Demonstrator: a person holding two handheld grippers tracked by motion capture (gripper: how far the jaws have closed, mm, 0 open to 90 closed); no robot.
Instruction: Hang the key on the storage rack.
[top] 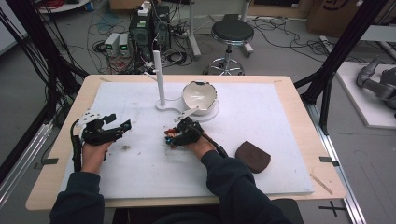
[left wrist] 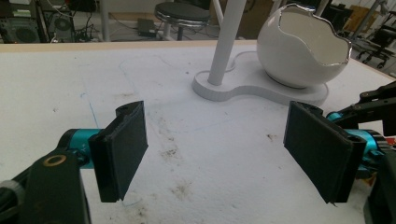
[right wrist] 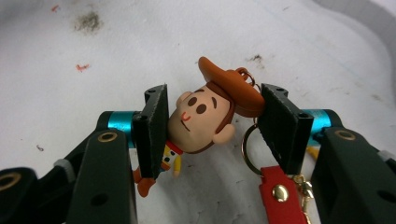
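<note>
right gripper (right wrist: 212, 123): jaws half-wide around a cowboy keychain (right wrist: 203, 122) lying on the white mat (top: 261, 140). Left pad looks to touch the cheek, right pad at the hat brim. Can't tell if it's truly clamped; reads as not yet squeezing.
left gripper (left wrist: 224, 149): jaws wide, nothing between them, parked over bare mat at the table's left side.
keychain location: centre of the mat, just in front of the egg-shaped bowl (top: 199, 97) on its white stand (top: 160, 77). In the high view it sits under the right gripper (top: 172, 138).
orientation: figure on its back, face up. Long axis runs feet-to-hat, roughly along the jaws, tilted. Hat points away from the hand, feet (right wrist: 144, 183) toward it.
attachments: metal ring (right wrist: 250, 149) and red strap (right wrist: 280, 196) trail off beside the right pad.
step, my read: closing on the head to lift it.
do it well: centre pads on the head, not the brim. Keep ring and strap out of the pinch. Close slowly; a round head will likely squirt out.
other: brown pouch (top: 252, 156) to the right, well apart.
</note>
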